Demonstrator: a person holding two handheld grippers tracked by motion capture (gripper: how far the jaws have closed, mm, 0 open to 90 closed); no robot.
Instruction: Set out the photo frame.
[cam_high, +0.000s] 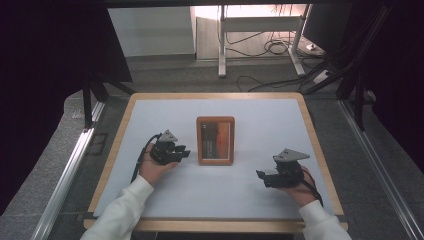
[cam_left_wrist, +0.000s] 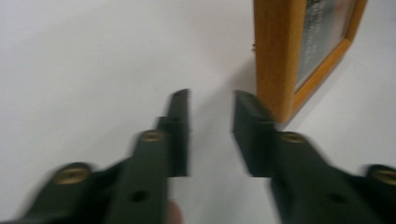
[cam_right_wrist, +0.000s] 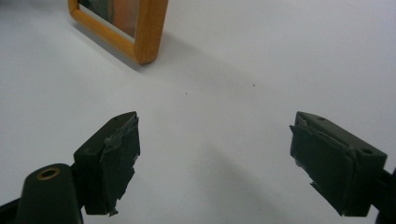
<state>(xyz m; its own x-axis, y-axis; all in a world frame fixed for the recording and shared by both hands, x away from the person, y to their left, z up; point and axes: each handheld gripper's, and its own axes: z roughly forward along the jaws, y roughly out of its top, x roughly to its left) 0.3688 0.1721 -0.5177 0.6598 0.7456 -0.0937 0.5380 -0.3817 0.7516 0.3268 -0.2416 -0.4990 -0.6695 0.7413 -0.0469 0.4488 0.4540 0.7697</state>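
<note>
Picture frame (cam_high: 215, 140) at the desk's (cam_high: 260, 195) centre: left tongs (cam_left_wrist: 211, 114), part-spread and empty, hover just beside its left edge; right tongs (cam_right_wrist: 215, 158), spread wide, wait well right. A careless nudge could skid the frame away.

We record a picture frame (cam_high: 215, 140) of orange-brown wood around a dark panel with a reddish-orange patch, lying on a white table top (cam_high: 260, 120) edged in light wood, with both the left gripper (cam_high: 186, 151) and the right gripper (cam_high: 259, 175) black and topped by grey plates.
</note>
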